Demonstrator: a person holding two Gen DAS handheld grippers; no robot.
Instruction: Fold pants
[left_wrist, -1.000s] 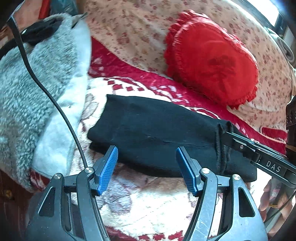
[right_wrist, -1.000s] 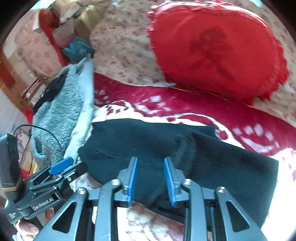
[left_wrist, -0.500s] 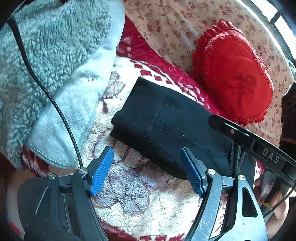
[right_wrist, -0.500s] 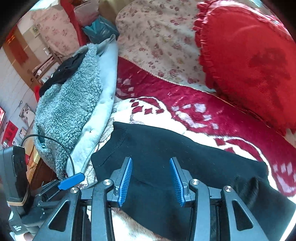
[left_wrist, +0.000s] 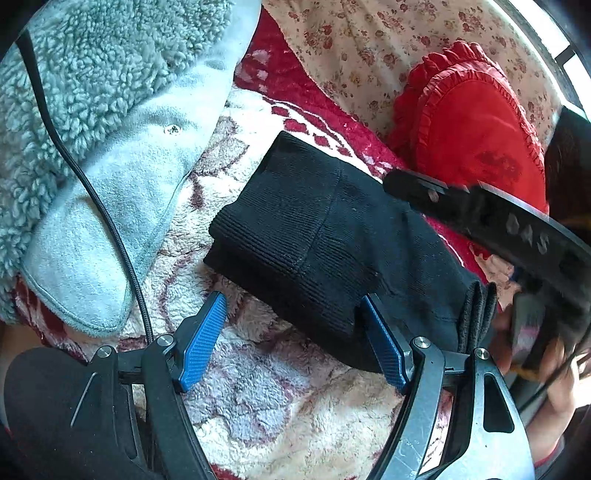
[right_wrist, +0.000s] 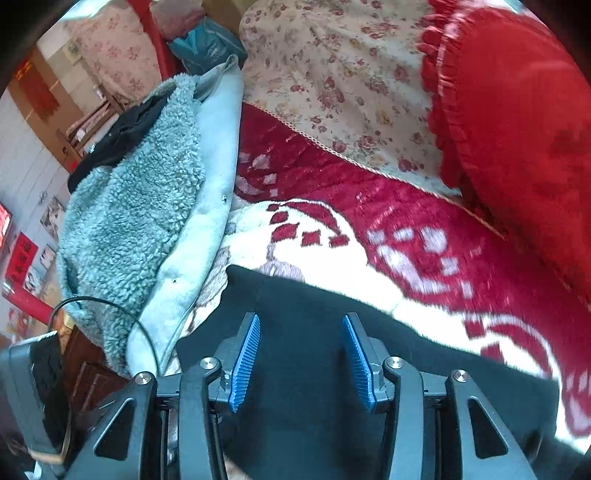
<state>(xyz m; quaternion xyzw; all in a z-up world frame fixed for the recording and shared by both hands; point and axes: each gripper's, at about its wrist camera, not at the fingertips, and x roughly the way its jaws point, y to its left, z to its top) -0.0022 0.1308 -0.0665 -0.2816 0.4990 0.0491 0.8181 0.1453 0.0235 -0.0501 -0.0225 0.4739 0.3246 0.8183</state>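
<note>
— Left gripper (left_wrist: 293, 338) first: its blue pads are spread wide and hold nothing. It hovers at the near edge of the black pants (left_wrist: 325, 236), which lie folded into a thick bundle on the red and cream blanket (left_wrist: 258, 387). I think it is placed there to press or take that edge.

— And the dark bar crossing from the right?

— That is the right gripper's body, blurred, so it is hard to read. Stacked folded edges show at the bundle's right end; how many layers, I cannot count. A grey fleece jacket (left_wrist: 92, 110) lies just beside the pants, and a red cushion (left_wrist: 476, 125) is behind them.

— Now the other camera?

— Right gripper (right_wrist: 301, 360) is also parted, empty, low over the pants (right_wrist: 314, 369). I cannot tell if it touches the cloth. The bundle is cut off by the lower frame, and the blanket (right_wrist: 332, 251) looks smeared. The fold seems nearly complete, perhaps only smoothing is left.
</note>
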